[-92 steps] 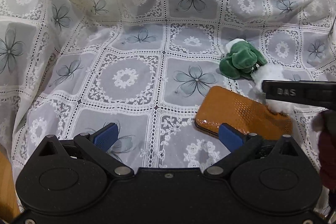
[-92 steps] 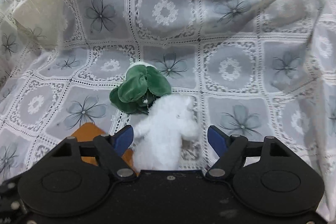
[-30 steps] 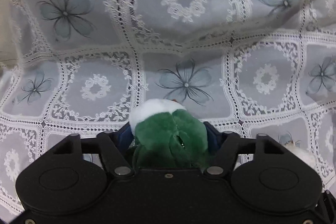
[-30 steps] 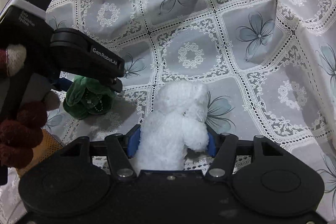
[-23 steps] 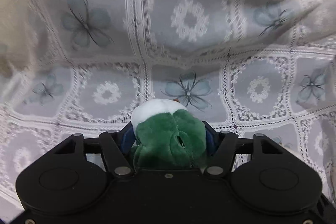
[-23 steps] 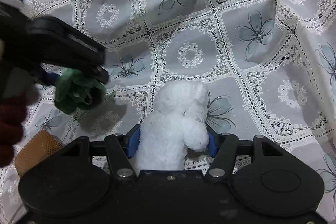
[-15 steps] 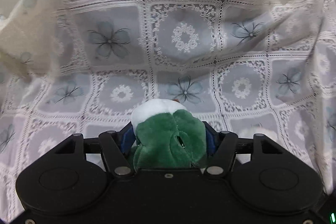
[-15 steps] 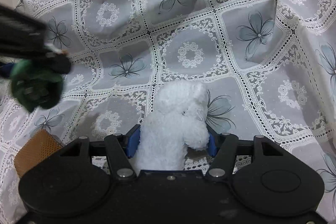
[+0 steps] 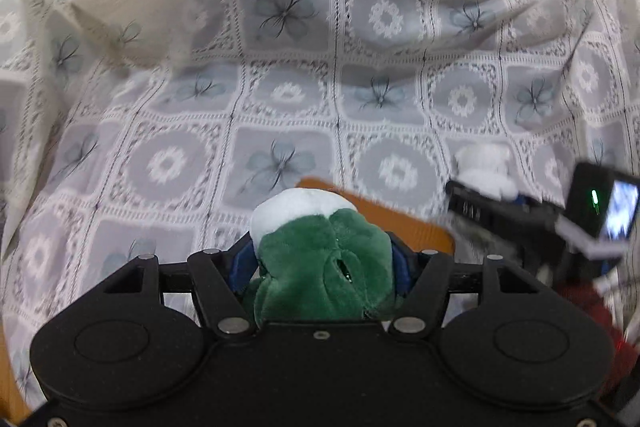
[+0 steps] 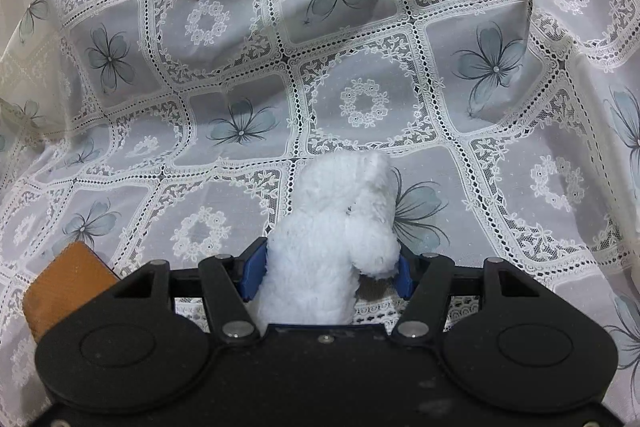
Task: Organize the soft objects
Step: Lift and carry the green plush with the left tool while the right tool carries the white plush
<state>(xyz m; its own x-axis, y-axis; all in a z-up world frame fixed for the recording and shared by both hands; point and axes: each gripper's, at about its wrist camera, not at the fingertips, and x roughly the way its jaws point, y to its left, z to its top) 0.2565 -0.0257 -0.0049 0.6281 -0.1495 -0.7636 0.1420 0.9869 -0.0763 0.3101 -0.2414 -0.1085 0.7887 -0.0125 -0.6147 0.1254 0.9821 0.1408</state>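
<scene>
Between the blue pads of the left gripper (image 9: 322, 263) sits the green plush toy (image 9: 324, 271), its white cap pointing forward; the jaws press against both its sides, closed narrowly on it, and the toy appears lifted above the lace cloth (image 9: 280, 87). Just beyond the toy lies the orange pad (image 9: 400, 219), flat on the cloth and partly hidden behind the plush. Farther to the right in the left wrist view, the right gripper (image 9: 484, 183) reaches in from the side, angled toward the middle of the cloth, with the white plush toy (image 9: 484, 167) showing at its tip and a small lit screen at its rear end. From the right wrist view, the white plush toy (image 10: 336, 239) stands upright between the blue fingers (image 10: 253, 269) of the right gripper (image 10: 325, 269), whose jaws are drawn in against its fluffy body and hold it. Whether its base touches the lace cloth (image 10: 360, 67) cannot be told. The orange pad (image 10: 68, 283) shows at the lower left, beside the gripper's body. Draped and creased, the cloth rises behind both toys in folds printed with grey flowers.
</scene>
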